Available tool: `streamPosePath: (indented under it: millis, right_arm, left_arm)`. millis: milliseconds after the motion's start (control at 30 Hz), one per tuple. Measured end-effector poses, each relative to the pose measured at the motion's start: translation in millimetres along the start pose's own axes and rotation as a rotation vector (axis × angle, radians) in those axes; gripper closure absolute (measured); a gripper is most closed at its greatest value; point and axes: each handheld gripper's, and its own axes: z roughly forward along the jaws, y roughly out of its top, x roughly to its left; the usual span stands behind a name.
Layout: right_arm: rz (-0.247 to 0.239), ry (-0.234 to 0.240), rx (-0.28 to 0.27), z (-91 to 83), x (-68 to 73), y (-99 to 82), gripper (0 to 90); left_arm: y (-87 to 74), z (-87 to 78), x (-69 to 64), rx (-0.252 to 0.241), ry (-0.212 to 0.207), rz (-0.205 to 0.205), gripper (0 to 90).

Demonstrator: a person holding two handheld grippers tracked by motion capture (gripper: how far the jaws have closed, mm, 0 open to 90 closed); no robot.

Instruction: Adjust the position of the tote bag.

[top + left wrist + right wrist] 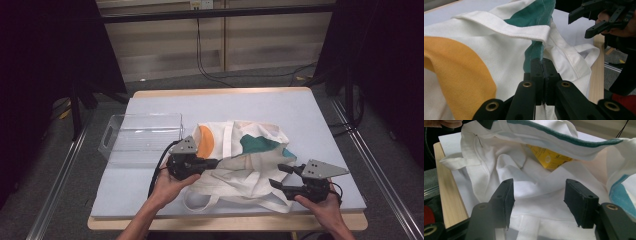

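Holding open a cream canvas tote bag (235, 160) printed with orange and teal patches, lying crumpled near the middle of the grey-blue worktop (300, 115), its handles trailing toward the near edge.

Item 1, left tool (214, 162): jaws together, clamped on the upper rim of the bag's mouth; in the left gripper view the teal-edged cloth runs straight into the closed pads. It holds that rim lifted clear of the lower layer.

Item 2, right tool (281, 176): jaws apart, nothing between them, poised at the near right side of the bag and facing the opening. Its view looks into the mouth, where a yellow packet (549, 157) lies deep inside, under the raised rim and behind folds of white lining.

Item 3, clear plastic bin (142, 137): on the worktop to the left of the bag, just beside it, apparently unfilled; judged the likely destination for the contents.

Handling notes, as judgement: the step in hand looks to be reaching in for the packet. Keep the left grip firm and high so the mouth stays wide; a sagging rim would hide the packet. Steer the right tool over the folded lining rather than into it, or the pads will pinch cloth instead. Close on the packet's near corner only once both pads flank it.
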Motion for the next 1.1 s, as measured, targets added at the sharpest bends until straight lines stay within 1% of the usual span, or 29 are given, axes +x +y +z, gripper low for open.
streamPosePath:
  millis: [33,67,100,133,167,233,267,333,367,433,500,533,600,633,667,700,733,800,833,867,900,933,967,1000,1033,1100]
  right_arm:
    - [0.003,-0.003,-0.001,0.3,-0.7,1.1,41.6]
    - [-0.005,-0.001,-0.005,0.9,-2.0,2.4,41.8]
    - [-0.005,-0.001,-0.005,0.9,-2.0,2.4,41.8]
    - [-0.002,-0.008,-0.01,1.9,-3.4,5.7,41.5]
    - [-0.011,-0.015,-0.008,2.6,-3.2,8.1,41.3]
    - [-0.027,-0.005,-0.011,4.4,-2.3,13.7,41.7]
    - [-0.033,-0.004,-0.011,5.6,-2.3,16.6,41.7]
    - [-0.039,0.004,-0.023,10.1,-4.9,22.5,42.1]
    - [-0.039,0.003,-0.026,12.2,-6.4,25.8,42.3]
    - [-0.044,-0.005,-0.04,15.2,-11.4,32.2,43.1]
    - [-0.047,-0.011,-0.05,17.3,-17.5,37.5,43.2]
    - [-0.04,-0.012,-0.058,18.2,-20.9,39.5,43.1]
    - [-0.026,-0.019,-0.07,17.9,-27.3,43.4,43.0]
    - [-0.02,-0.023,-0.08,17.5,-29.9,45.6,42.5]
    - [-0.013,-0.024,-0.089,17.3,-31.7,48.3,42.0]
    - [-0.019,-0.02,-0.088,17.9,-32.4,51.3,40.5]
    - [-0.039,-0.027,-0.079,19.4,-31.9,54.5,38.9]
    - [-0.054,-0.029,-0.073,23.2,-31.8,60.1,36.1]
    - [-0.054,-0.029,-0.073,23.2,-31.8,60.1,36.1]
    - [-0.06,-0.032,-0.073,27.3,-35.4,64.9,36.3]
    - [-0.064,-0.034,-0.07,28.0,-37.3,66.7,37.6]
    - [-0.078,-0.043,-0.073,27.2,-38.9,70.2,37.7]
    - [-0.083,-0.047,-0.099,25.4,-39.8,74.0,37.8]
    - [-0.076,-0.043,-0.121,24.0,-40.4,77.3,37.6]
    - [-0.078,-0.032,-0.119,25.2,-40.4,79.8,37.3]
    - [-0.102,-0.003,-0.069,33.9,-37.7,81.3,36.2]
  left_arm:
    - [1.8,-1.0,1.1,-0.004,0.0,0.0,89.0]
    - [1.8,-1.0,1.1,-0.004,0.0,0.0,89.0]
    - [3.8,-2.3,2.1,-0.002,0.006,0.0,89.0]
    - [7.1,-5.2,4.3,-0.004,0.008,0.001,89.0]
    - [8.3,-6.3,5.7,-0.006,0.008,-0.004,88.9]
    - [9.4,-7.2,6.9,-0.006,0.011,-0.003,88.9]
    - [11.1,-8.5,9.2,-0.006,0.01,-0.01,88.9]
    - [13.0,-9.2,11.0,0.006,0.009,-0.005,89.0]
    - [13.7,-9.2,11.6,0.003,0.005,-0.006,88.9]
    - [15.5,-10.1,13.6,0.005,0.002,-0.009,89.0]
    - [16.8,-11.5,15.5,0.004,0.008,-0.011,88.9]
    - [17.1,-11.7,16.7,-0.003,0.003,-0.015,88.9]
    - [18.7,-12.9,18.9,0.004,0.011,-0.017,88.9]
    - [18.8,-12.5,20.1,-0.006,0.002,-0.022,88.9]
    - [18.9,-12.4,20.9,-0.002,-0.004,-0.023,88.9]
    - [18.8,-12.0,21.1,-0.005,-0.002,-0.02,88.9]
    - [18.8,-12.0,21.1,-0.005,-0.002,-0.02,88.9]
    - [19.5,-11.5,22.0,-0.002,0.001,-0.024,89.0]
    - [19.5,-11.5,22.0,-0.002,0.001,-0.024,89.0]
    - [20.0,-11.4,23.6,-0.003,0.0,-0.022,89.0]
    - [20.9,-12.1,23.6,0.005,0.003,-0.022,89.0]
    - [21.7,-12.5,23.7,-0.003,-0.004,-0.023,89.0]
    - [23.2,-13.1,23.6,-0.003,-0.005,-0.022,89.0]
    - [23.2,-13.1,23.6,-0.003,-0.005,-0.022,89.0]
    - [26.4,-13.0,23.8,-0.004,-0.005,-0.013,89.0]
    - [29.8,-12.4,24.6,-0.002,-0.004,-0.018,88.9]
